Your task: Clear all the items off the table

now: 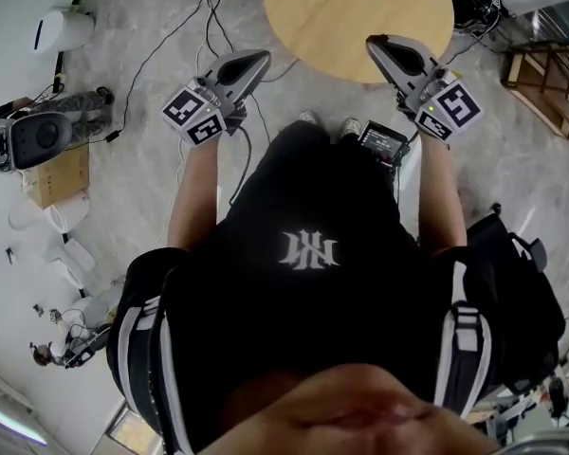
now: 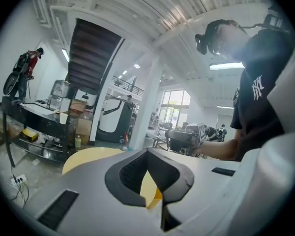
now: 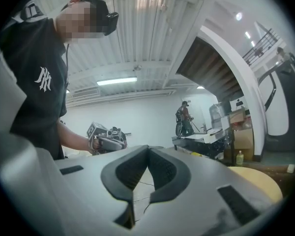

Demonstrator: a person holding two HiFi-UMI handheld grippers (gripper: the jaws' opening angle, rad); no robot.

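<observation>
The round wooden table (image 1: 358, 17) stands at the top of the head view with nothing on its top. My left gripper (image 1: 263, 57) is shut and empty just off the table's left edge, its tips pointing at the rim. My right gripper (image 1: 373, 42) is shut and empty, with its tips over the table's near right rim. In the left gripper view the left gripper (image 2: 147, 154) has its jaws together, with the yellow table (image 2: 88, 156) behind and the right gripper (image 2: 187, 137) across from it. In the right gripper view the right gripper (image 3: 148, 149) is closed, facing the left gripper (image 3: 105, 141); the table (image 3: 258, 178) shows at lower right.
Cables (image 1: 209, 27) trail over the grey floor left of the table. A cardboard box (image 1: 57, 173) and a white device (image 1: 62, 28) sit at the far left. A wooden frame (image 1: 545, 79) lies at the right and a black bag (image 1: 512, 282) at my right side.
</observation>
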